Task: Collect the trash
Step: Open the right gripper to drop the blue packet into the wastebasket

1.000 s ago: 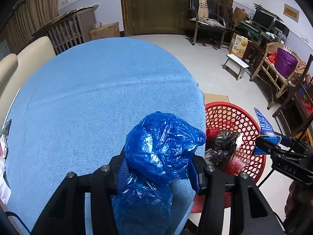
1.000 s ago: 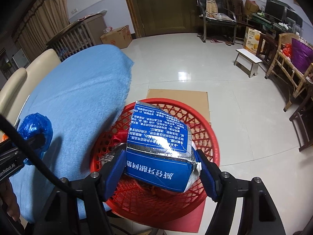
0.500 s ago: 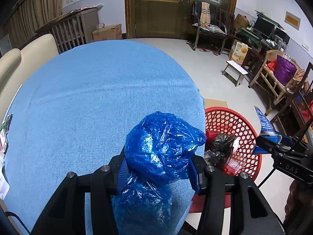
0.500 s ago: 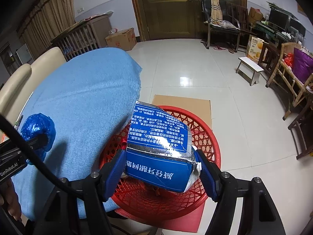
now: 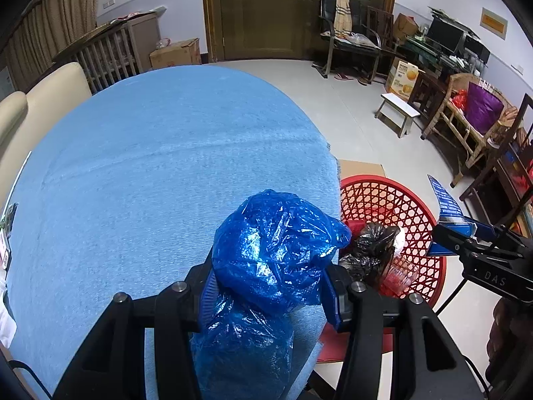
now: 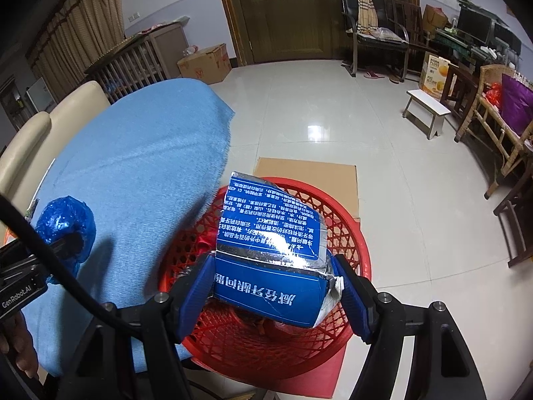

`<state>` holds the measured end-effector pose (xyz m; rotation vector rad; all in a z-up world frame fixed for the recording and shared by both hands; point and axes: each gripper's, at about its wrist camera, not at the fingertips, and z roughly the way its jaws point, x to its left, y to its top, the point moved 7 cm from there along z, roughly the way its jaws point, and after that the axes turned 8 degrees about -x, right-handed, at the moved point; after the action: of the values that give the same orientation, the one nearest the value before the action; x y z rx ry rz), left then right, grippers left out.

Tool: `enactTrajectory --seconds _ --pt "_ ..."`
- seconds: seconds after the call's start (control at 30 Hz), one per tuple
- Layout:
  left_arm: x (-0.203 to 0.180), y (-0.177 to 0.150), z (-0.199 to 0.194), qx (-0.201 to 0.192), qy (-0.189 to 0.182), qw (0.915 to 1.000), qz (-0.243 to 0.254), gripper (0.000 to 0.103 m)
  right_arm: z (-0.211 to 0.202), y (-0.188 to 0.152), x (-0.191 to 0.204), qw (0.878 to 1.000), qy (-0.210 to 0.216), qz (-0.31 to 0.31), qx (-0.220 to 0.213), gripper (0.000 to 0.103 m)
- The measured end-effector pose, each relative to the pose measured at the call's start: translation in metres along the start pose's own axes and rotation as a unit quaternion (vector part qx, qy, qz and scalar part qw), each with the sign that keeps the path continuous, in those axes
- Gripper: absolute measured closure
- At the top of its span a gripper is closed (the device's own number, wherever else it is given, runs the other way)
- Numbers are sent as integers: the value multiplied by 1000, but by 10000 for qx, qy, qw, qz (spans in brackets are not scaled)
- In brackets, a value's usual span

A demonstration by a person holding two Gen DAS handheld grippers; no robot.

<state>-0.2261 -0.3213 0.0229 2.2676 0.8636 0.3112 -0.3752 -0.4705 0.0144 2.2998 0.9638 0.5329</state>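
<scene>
Blue plastic bag (image 5: 276,243) is clamped in my left gripper (image 5: 269,286) above the tablecloth (image 5: 150,173); my right gripper (image 6: 273,286) grips a blue carton (image 6: 269,250) over the red basket (image 6: 353,233).

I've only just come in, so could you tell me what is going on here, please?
A person is collecting trash with a gripper in each hand. The left gripper is clamped on a crumpled blue plastic bag above the blue-covered table. The right gripper holds a torn blue carton over the red basket on the floor, which already contains a black bag.
</scene>
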Motion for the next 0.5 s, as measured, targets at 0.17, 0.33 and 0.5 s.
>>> enactTrajectory --seconds 0.17,0.33,0.5 --pt "-8 3 6 15 -78 10000 60 49 13 -3 -7 9999 15 73 131 28" --pt "-17 10 6 -74 -178 9997 123 49 32 -5 -15 9992 82 189 337 26" --pt "-30 14 11 -35 -258 9993 251 49 36 -2 -24 9993 23 170 321 4"
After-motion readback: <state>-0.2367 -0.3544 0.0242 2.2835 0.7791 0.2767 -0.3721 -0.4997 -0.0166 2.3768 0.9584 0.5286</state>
